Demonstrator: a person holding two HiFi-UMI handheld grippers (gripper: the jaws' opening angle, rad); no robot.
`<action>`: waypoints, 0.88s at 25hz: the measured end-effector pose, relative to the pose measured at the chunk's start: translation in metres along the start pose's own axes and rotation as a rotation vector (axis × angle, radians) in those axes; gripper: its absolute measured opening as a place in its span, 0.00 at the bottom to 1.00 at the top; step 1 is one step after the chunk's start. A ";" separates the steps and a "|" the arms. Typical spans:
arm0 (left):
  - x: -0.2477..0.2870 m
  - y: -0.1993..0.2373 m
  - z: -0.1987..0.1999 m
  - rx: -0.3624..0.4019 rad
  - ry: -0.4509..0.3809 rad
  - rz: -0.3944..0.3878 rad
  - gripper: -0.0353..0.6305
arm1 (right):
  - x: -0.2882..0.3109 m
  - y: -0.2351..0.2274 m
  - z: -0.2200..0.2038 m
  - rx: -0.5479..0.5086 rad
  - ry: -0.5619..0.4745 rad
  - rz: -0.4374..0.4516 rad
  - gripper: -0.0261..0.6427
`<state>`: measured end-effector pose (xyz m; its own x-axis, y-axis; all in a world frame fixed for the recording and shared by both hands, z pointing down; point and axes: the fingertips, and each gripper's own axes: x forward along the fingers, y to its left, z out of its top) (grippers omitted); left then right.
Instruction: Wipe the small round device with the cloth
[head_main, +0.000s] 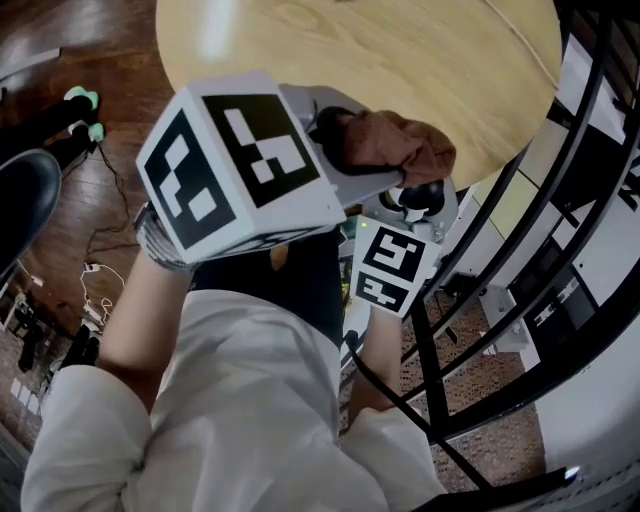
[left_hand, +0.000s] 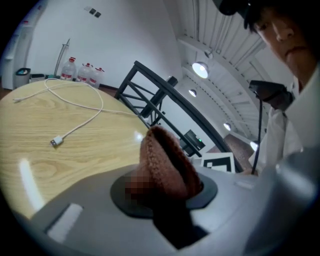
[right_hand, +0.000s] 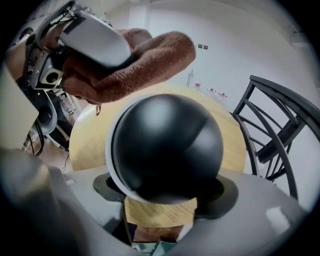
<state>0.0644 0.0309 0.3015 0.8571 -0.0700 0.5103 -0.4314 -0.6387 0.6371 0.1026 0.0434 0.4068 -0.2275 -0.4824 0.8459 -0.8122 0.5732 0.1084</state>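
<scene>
At upper centre of the head view, the brown cloth (head_main: 405, 145) is being pinched between the closed-in jaws of the left gripper (head_main: 345, 140), whose marker cube (head_main: 235, 165) is filling the left-centre of the frame. Just below and right of the cloth, the small round device (head_main: 424, 193), black with a pale rim, is being gripped by the right gripper (head_main: 415, 205) beside the lower right edge of the round wooden table (head_main: 400, 50). At lower centre of the left gripper view, the cloth (left_hand: 167, 162) is being held bunched and upright between the jaws, with a white cable (left_hand: 56, 141) lying on the table (left_hand: 75, 160) at left and a black railing (left_hand: 160, 97) behind. At centre of the right gripper view, the device (right_hand: 165, 145) is being clasped by both jaws, while the cloth (right_hand: 135, 62) is being held just above it at upper left; whether cloth and dome are touching cannot be told.
</scene>
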 end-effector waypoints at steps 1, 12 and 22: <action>0.002 -0.007 0.001 0.009 0.000 -0.028 0.24 | -0.001 0.000 -0.002 -0.020 0.008 0.015 0.58; 0.034 -0.041 -0.012 0.125 0.105 -0.063 0.24 | -0.010 -0.011 -0.015 -0.439 -0.050 0.089 0.58; 0.034 -0.027 -0.023 0.183 0.170 0.033 0.24 | -0.009 -0.010 -0.010 -0.483 -0.069 0.129 0.58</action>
<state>0.0990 0.0631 0.3149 0.7775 0.0269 0.6283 -0.3865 -0.7677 0.5111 0.1180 0.0493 0.4033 -0.3580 -0.4210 0.8334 -0.4372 0.8642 0.2488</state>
